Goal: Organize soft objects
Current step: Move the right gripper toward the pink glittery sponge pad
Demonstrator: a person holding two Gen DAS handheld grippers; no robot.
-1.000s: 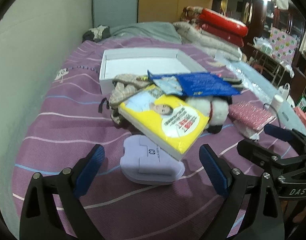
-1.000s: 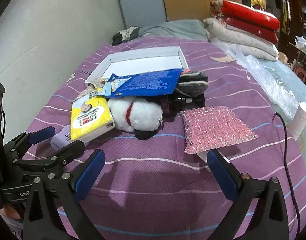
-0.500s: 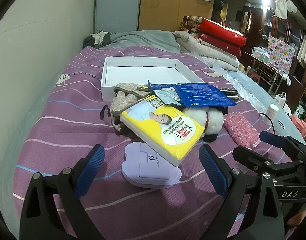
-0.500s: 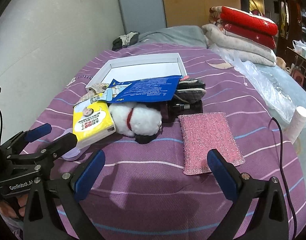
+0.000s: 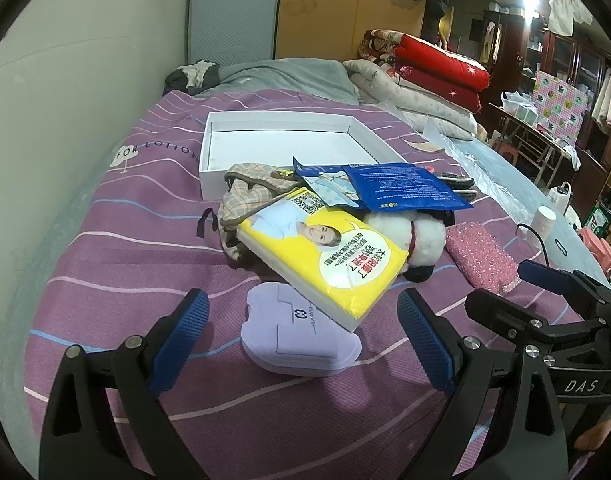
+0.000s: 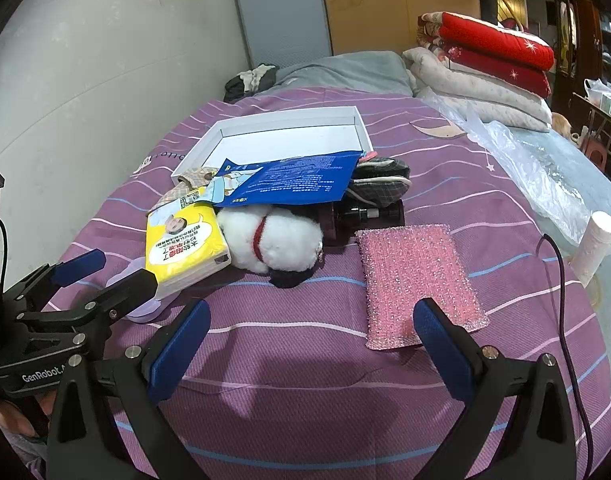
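Note:
A pile lies on the purple bed in front of a white box (image 5: 209, 148) (image 6: 265, 122). A yellow tissue pack (image 5: 325, 256) (image 6: 183, 244) leans on a lilac pouch (image 5: 297, 340). Beside it are a white and black plush toy (image 6: 273, 240) (image 5: 421, 236), a blue packet (image 5: 401, 188) (image 6: 293, 180), a plaid cloth (image 5: 245, 192) and a pink glittery pad (image 6: 417, 280) (image 5: 481, 256). My left gripper (image 5: 301, 332) stands open just before the lilac pouch. My right gripper (image 6: 311, 332) is open, with its right finger next to the pad's near edge.
Folded red and pale quilts (image 6: 485, 56) are stacked at the back right. Clear plastic sheet (image 6: 525, 164) and a white tube (image 6: 595, 248) lie at the bed's right edge, with a dark cable (image 6: 561, 280). A wall runs along the left. Dark slippers (image 6: 379, 184) sit behind the toy.
Both grippers have pulled back and risen slightly, so the pile and the white box look farther away and more of the room shows. Nothing in the pile moved.

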